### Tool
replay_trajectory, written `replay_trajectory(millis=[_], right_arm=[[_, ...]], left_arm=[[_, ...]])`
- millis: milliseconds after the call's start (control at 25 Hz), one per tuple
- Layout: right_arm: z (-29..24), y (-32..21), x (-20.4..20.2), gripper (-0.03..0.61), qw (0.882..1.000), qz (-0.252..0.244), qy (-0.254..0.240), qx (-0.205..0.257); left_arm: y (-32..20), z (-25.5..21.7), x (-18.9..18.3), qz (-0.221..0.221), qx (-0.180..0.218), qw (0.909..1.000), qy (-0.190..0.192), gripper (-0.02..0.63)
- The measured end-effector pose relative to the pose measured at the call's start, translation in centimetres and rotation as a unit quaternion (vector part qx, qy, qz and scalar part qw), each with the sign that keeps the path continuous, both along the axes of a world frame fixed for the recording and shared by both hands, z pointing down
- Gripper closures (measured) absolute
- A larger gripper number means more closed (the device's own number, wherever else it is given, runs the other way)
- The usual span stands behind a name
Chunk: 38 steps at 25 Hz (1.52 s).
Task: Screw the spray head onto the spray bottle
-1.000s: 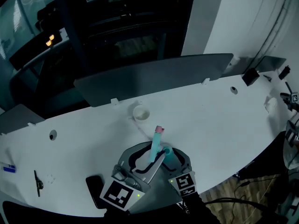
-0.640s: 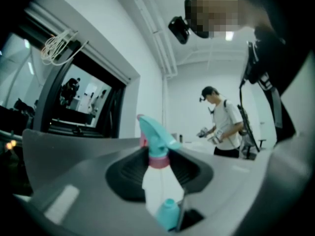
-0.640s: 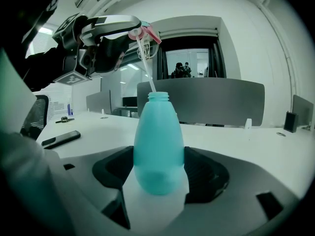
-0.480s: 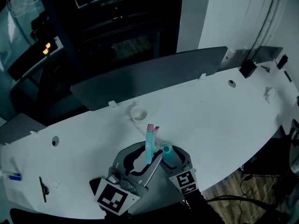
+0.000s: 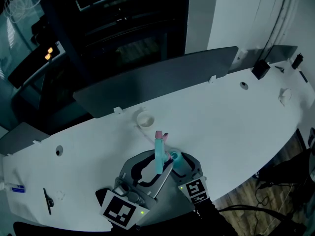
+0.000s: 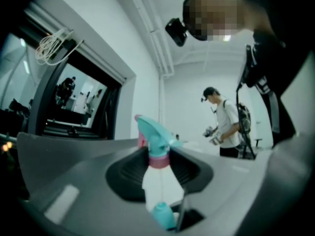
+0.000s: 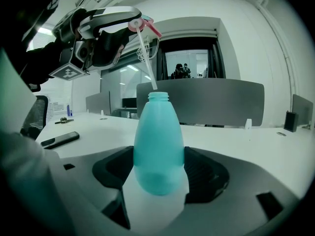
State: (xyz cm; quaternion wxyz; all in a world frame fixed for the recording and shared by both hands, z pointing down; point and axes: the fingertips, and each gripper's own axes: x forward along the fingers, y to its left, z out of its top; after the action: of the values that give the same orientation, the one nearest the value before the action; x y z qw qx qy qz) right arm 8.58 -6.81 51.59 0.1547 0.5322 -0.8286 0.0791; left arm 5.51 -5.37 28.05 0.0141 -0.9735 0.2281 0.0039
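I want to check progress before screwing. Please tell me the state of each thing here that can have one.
Spray bottle: upright, neck uncapped.
Spray head: off the bottle, tube tip at its mouth.
Left tool: shut on spray head.
Right tool: shut on spray bottle.
Phone: lying flat, screen dark.

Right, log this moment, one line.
left gripper: holds spray head; right gripper: holds spray bottle; dip tube: at mouth; head: not screwed on

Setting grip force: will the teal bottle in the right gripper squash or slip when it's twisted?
Probably light: the bottle looks translucent and no liquid line shows. Its smooth, rounded body sits between the pads of the right gripper, so it could spin under twisting. It looks like thin plastic, so it may dent if squeezed hard.
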Motion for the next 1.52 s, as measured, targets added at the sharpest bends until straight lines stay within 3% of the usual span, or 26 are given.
replay_trajectory(millis=[160,320,560,760,1080,1200,1320,1400,1520], right_arm=[[-0.4,0.1,-0.2,0.267,1.0,-0.001,-0.001,-0.008],[-0.1,0.1,-0.1,0.267,1.0,-0.004,-0.002,-0.006],[-0.2,0.1,-0.2,0.267,1.0,-0.005,-0.004,-0.004],[0.2,0.1,0.0,0.267,1.0,-0.007,0.0,-0.002],[0.0,0.0,-0.1,0.267,1.0,-0.014,-0.002,0.006],[0.1,0.2,-0.2,0.267,1.0,-0.026,0.001,0.009],[0.0,0.5,-0.5,0.267,0.998,-0.066,-0.002,0.008],[0.1,0.9,-0.7,0.267,0.992,-0.125,-0.009,0.007],[0.5,1.4,-1.1,0.267,0.968,-0.248,-0.034,-0.013]], left_arm=[[0.1,1.9,0.9,0.013,-0.009,0.9993,-0.035,0.482],[-0.7,6.1,3.3,0.026,-0.043,0.9955,-0.08,0.482],[-1.4,11.7,5.3,0.03,-0.044,0.9868,-0.153,0.482],[-1.5,13.6,5.1,0.025,-0.057,0.9856,-0.157,0.482],[-1.3,14.5,4.7,0.026,-0.02,0.9844,-0.173,0.482],[-1.1,14.5,4.4,0.049,-0.035,0.9884,-0.14,0.482],[-0.9,14.6,4.1,0.081,-0.042,0.9892,-0.115,0.482],[-0.6,14.6,4.0,0.113,-0.044,0.9853,-0.121,0.482],[0.0,14.7,3.8,0.157,-0.04,0.9761,-0.145,0.482]])
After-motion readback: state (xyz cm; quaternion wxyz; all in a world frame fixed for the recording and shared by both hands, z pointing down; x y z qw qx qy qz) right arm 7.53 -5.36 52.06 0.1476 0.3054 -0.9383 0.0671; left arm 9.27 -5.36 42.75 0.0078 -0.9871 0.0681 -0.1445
